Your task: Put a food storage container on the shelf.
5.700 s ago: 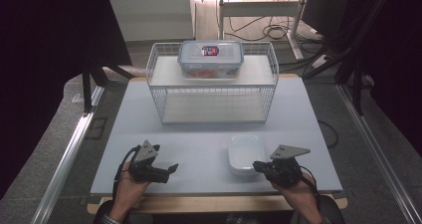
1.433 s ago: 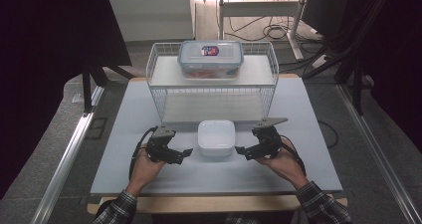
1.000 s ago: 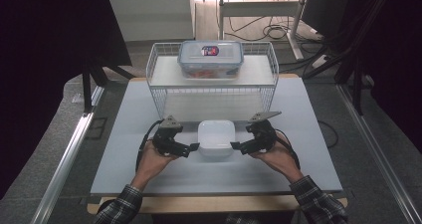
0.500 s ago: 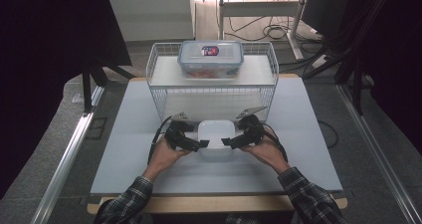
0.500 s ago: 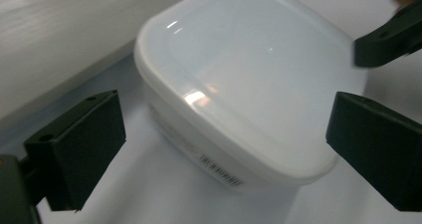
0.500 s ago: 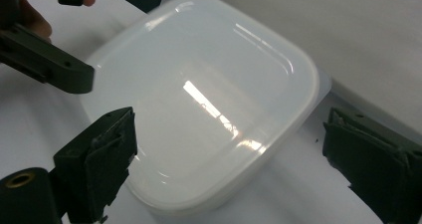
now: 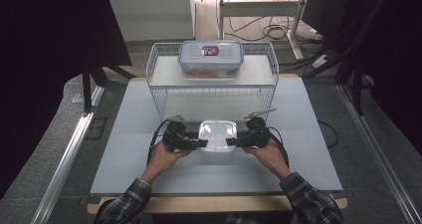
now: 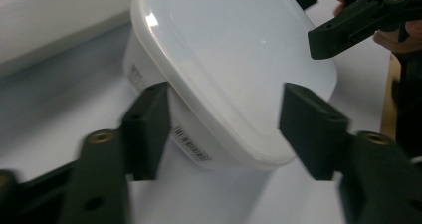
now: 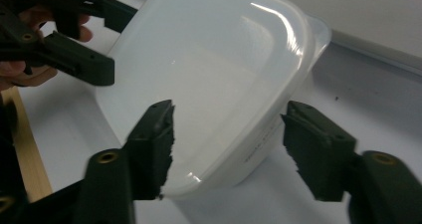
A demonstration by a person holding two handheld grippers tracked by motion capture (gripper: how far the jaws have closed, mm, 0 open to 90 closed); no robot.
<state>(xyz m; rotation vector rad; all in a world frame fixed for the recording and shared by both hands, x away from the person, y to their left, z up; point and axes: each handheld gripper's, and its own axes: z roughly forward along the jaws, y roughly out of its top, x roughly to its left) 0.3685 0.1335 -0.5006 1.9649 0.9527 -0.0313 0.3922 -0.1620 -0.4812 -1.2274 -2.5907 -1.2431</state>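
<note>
A white lidded plastic container (image 7: 217, 134) stands on the grey table (image 7: 124, 154) in front of the wire rack. My left gripper (image 7: 198, 143) is at its left side and my right gripper (image 7: 234, 142) at its right side, each held by a hand. In the left gripper view the open jaws straddle the container's (image 8: 234, 59) near edge around my left gripper (image 8: 229, 129), with the other gripper (image 8: 358, 20) beyond. In the right gripper view my right gripper (image 9: 236, 149) stands open the same way around the container's (image 9: 214, 64) edge.
A white wire rack (image 7: 159, 92) stands at the back of the table, just behind the container. On its top shelf sits a clear lidded box (image 7: 211, 59) with reddish contents. A wooden strip runs along the table's front edge (image 7: 214, 204).
Both grippers have moved forward and inward from the container's sides until their open jaws straddle its edges. The container, at the front right 5.7 s ago, has stayed in the middle since.
</note>
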